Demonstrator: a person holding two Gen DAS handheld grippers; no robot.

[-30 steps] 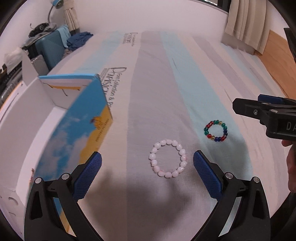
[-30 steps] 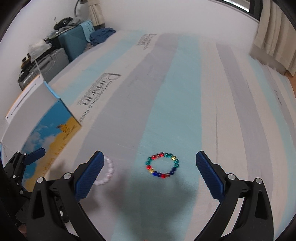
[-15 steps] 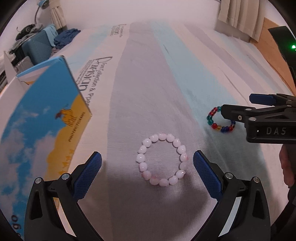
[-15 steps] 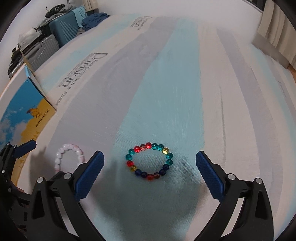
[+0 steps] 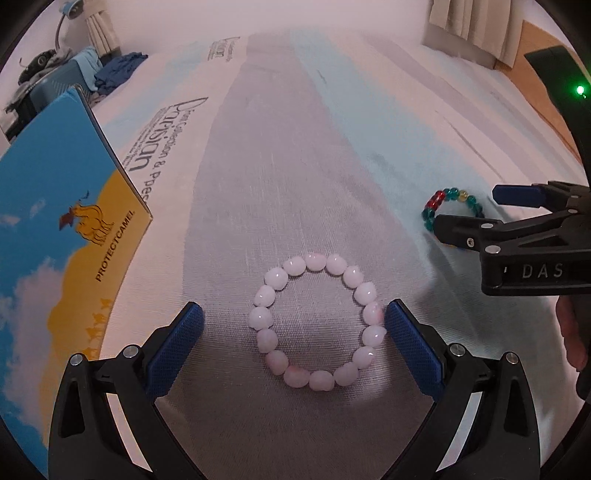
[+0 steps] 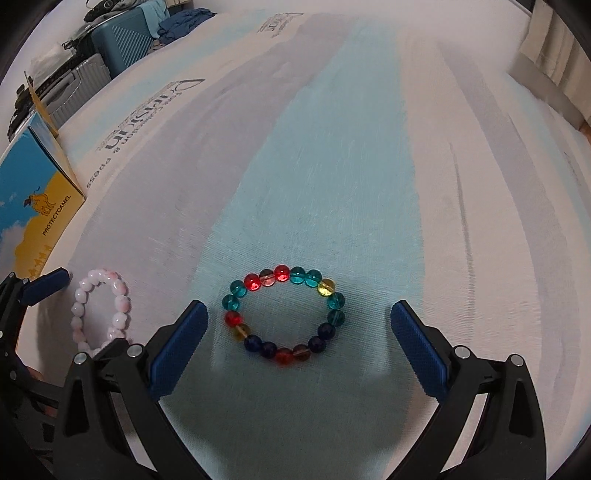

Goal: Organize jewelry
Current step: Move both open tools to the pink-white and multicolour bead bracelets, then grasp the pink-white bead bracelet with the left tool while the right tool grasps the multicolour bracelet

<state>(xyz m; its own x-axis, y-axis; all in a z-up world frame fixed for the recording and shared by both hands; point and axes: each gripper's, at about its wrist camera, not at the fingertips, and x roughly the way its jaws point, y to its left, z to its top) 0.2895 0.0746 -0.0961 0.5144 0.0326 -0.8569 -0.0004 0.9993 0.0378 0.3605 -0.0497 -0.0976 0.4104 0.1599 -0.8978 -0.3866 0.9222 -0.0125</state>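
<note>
I have both tools wide open — left tool [image 5: 293, 325] over the pink bead bracelet [image 5: 317, 322], right tool [image 6: 299, 319] over the multicolored bead bracelet [image 6: 284, 314]. Next, I judge — lower and close on the beads.

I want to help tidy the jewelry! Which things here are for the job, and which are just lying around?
For the job:
pink bracelet, between the open left gripper
colorful bracelet, between the open right gripper

Just lying around:
blue and yellow box
suitcases
blue clothes
curtain
</note>
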